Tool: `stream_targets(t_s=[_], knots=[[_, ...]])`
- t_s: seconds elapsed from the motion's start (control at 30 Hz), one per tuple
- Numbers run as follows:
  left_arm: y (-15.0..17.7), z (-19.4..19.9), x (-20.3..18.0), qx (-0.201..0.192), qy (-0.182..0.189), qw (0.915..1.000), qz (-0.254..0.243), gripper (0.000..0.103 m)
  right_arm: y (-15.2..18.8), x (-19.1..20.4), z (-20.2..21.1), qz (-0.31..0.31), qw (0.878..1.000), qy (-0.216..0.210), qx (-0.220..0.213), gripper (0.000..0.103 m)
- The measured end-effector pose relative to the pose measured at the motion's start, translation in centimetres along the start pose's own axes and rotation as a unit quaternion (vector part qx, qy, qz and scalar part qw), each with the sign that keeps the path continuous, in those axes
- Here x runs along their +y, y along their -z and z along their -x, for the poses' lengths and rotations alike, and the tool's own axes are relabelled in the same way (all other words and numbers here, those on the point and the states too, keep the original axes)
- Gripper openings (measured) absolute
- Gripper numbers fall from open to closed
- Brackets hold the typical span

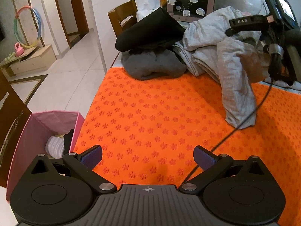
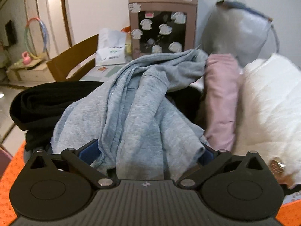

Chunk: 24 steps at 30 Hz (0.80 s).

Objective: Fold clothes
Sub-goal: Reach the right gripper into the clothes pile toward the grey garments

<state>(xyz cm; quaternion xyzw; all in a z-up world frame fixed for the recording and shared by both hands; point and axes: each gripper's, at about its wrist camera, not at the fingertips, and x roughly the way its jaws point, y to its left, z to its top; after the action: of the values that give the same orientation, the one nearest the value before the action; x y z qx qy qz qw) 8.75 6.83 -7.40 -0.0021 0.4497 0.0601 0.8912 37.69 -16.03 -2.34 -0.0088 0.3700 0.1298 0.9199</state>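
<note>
Partly, grey garment [image 2: 143, 116] hides the wide-spread right tool's [image 2: 146, 154] pads.

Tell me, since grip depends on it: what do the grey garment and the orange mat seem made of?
Grey garment: probably soft cotton jersey, with a heathered matte surface and limp folds. Orange mat: likely microfibre towelling, matte with embossed flowers.
</note>
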Motion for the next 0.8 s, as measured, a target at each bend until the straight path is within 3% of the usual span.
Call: stream_targets(t_s=[0.03, 0.07, 0.1, 0.2, 0.33, 0.43, 0.57, 0.67, 0.73, 0.8], knots=[[0.0, 0.1, -0.1, 0.001, 0.000, 1.0000, -0.001, 0.103, 0.0, 0.2, 0.3, 0.001, 1.000, -0.009, -0.005, 0.092], [0.0, 0.2, -0.1, 0.001, 0.000, 1.0000, -0.001, 0.103, 0.0, 0.3, 0.7, 0.002, 1.000, -0.018, -0.009, 0.068], [0.0, 0.3, -0.2, 0.001, 0.000, 1.0000, -0.002, 0.102, 0.0, 0.5, 1.0, 0.003, 1.000, -0.027, -0.014, 0.051], [-0.1, 0.5, -0.4, 0.000, 0.000, 1.0000, -0.001, 0.102, -0.4, 2.1, 2.9, 0.034, 0.998, -0.033, -0.038, 0.035], [-0.1, 0.9, -0.8, -0.002, 0.002, 1.0000, -0.005, 0.102, -1.3, 7.2, 5.0, 0.133, 0.988, -0.012, -0.078, 0.032], [0.1, 1.3, -0.8, -0.003, 0.001, 1.0000, -0.006, 0.102, -1.6, 12.4, 5.5, 0.230, 0.968, -0.006, -0.098, 0.031], [0.4, 1.5, -0.6, 0.001, -0.004, 1.0000, -0.005, 0.102, -0.6, 19.2, 4.3, 0.346, 0.934, -0.010, -0.089, 0.031], [0.5, 1.7, -0.3, 0.001, -0.011, 0.9999, -0.003, 0.103, 0.9, 22.3, 2.7, 0.382, 0.921, -0.025, -0.071, 0.033], [0.6, 1.9, -0.1, 0.000, -0.015, 0.9999, -0.001, 0.102, 1.6, 23.1, 2.0, 0.378, 0.923, -0.035, -0.064, 0.040], [0.7, 2.1, 0.1, 0.000, -0.019, 0.9998, 0.002, 0.102, 2.1, 23.9, 1.7, 0.378, 0.923, -0.045, -0.060, 0.062]])
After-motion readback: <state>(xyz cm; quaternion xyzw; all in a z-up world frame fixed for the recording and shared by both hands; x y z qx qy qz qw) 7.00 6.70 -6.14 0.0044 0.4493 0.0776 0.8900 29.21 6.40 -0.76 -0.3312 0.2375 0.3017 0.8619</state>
